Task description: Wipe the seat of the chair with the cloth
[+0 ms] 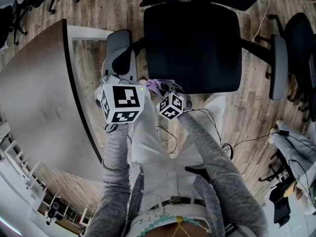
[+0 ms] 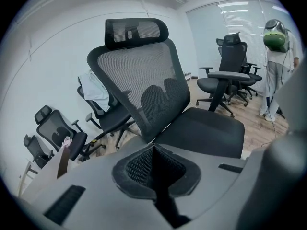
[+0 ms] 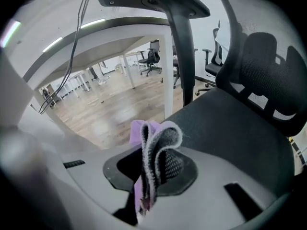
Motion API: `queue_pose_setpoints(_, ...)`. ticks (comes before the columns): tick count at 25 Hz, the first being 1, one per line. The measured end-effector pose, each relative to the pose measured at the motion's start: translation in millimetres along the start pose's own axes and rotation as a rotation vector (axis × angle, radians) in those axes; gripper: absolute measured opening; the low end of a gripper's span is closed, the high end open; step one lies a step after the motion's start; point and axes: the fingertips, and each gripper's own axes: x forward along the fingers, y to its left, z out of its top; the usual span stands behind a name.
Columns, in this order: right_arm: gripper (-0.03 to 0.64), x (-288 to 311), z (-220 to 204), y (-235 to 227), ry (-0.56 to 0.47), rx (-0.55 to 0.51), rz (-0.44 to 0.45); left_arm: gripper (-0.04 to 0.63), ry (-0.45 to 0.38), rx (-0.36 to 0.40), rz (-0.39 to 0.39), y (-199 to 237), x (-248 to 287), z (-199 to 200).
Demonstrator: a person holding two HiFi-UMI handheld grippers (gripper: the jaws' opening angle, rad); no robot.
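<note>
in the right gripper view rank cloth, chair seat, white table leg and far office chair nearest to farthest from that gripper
1. cloth, held in the jaws.
2. chair seat, just ahead, right.
3. white table leg, past the seat, centre.
4. far office chair, back of room.

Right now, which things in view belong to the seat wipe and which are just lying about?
Job:
seat
cloth, pinched in the right claw
left claw, shut, empty

Lying about:
desk
spare chairs
cables on the floor
white fabric on a chair behind
</note>
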Motion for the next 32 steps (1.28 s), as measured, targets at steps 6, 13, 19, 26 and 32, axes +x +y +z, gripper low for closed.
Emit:
queue_pose_setpoints(6,0.051,-7.9,-15.2,-5.6,0.007,-0.015,-0.003,-0.002,0.001,0.004,0.005,-3.0,-1.2,0.8)
queue_pose_setpoints(13,0.052,-11.1,-25.7,-15.7,0.020,-0.003,-0.010,-0.002,0.007,0.015,0.015,-0.2,1.2,-0.3)
queue_pose_setpoints(19,0.051,-15.8,-36.2,-24.1,0.036,0.011,-0.028,-0.002,0.010,0.021,0.018,-1.7,1.5,-0.5)
queue_pose_setpoints(26,0.052,-22.9,-47.5,-32.6,0.048,0.019,-0.044,-0.002,0.014,0.027,0.026,-3.0,0.4,0.8)
queue_pose_setpoints(32,0.051,-27.4,-54.0,-39.1,0.059,0.032,-0.062,-0.002,0.013,0.032,0.028,-1.7,-0.9,1.0)
